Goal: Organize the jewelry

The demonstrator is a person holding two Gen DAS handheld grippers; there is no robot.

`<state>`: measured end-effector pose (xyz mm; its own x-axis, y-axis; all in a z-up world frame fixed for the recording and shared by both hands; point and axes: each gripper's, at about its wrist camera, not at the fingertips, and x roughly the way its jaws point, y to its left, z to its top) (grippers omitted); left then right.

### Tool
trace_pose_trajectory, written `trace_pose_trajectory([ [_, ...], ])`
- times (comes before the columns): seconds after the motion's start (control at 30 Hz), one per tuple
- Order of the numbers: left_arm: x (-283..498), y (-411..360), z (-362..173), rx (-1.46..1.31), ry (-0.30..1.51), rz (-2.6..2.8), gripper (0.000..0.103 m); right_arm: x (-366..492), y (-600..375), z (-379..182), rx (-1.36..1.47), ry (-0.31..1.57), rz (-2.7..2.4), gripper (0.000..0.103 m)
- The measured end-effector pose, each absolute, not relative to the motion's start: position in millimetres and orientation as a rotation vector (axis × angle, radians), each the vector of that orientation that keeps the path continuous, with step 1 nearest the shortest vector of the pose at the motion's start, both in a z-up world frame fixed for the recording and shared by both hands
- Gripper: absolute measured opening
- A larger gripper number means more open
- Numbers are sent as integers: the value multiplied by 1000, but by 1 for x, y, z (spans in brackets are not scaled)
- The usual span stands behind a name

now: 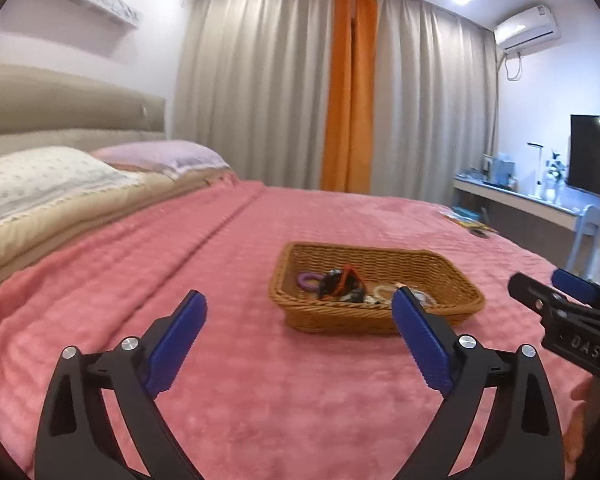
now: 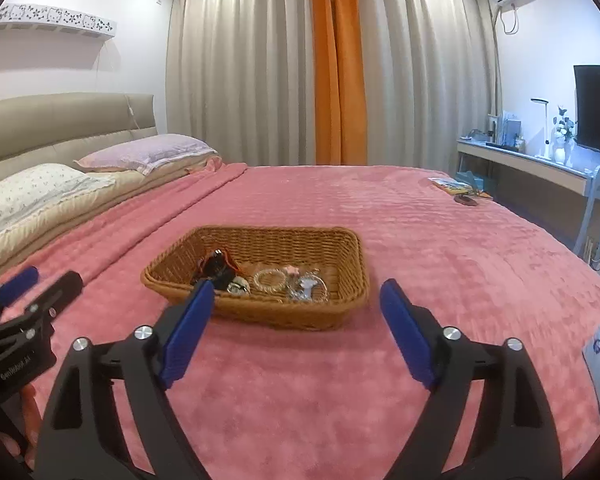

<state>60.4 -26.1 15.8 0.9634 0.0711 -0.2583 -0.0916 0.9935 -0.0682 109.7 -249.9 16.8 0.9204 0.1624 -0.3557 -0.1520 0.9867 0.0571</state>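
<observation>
Left wrist view: left gripper (image 1: pixel 298 304) jaws spread wide, nothing between. Wicker basket (image 1: pixel 374 286) ahead, slightly right, long axis across view; jewelry (image 1: pixel 342 284) heaped at its near side. Right gripper (image 1: pixel 548 286) at right edge, beside basket's right end.

Right wrist view: right gripper (image 2: pixel 296 292) wide, empty. Basket (image 2: pixel 260 276) straight ahead, slightly left; bracelets, keyring inside. Judged equally near both hands. Pink bedspread (image 2: pixel 420 240) soft, flat. Bedroom: curtains (image 2: pixel 260 60), desk (image 2: pixel 528 164), pillows.
</observation>
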Motion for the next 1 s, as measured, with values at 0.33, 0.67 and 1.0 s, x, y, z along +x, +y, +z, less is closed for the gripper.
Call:
trace_pose_trajectory([
  [0.33, 73, -13, -5, -122, 328, 93, 92, 129, -255, -17, 53, 445, 163, 81],
  [0.67, 77, -13, -10, -142, 357, 91, 92, 133, -259, -20, 70, 467, 160, 81],
  [1.0, 80, -15, -12, -140, 380, 84, 94, 137, -263, -20, 89, 474, 163, 81],
])
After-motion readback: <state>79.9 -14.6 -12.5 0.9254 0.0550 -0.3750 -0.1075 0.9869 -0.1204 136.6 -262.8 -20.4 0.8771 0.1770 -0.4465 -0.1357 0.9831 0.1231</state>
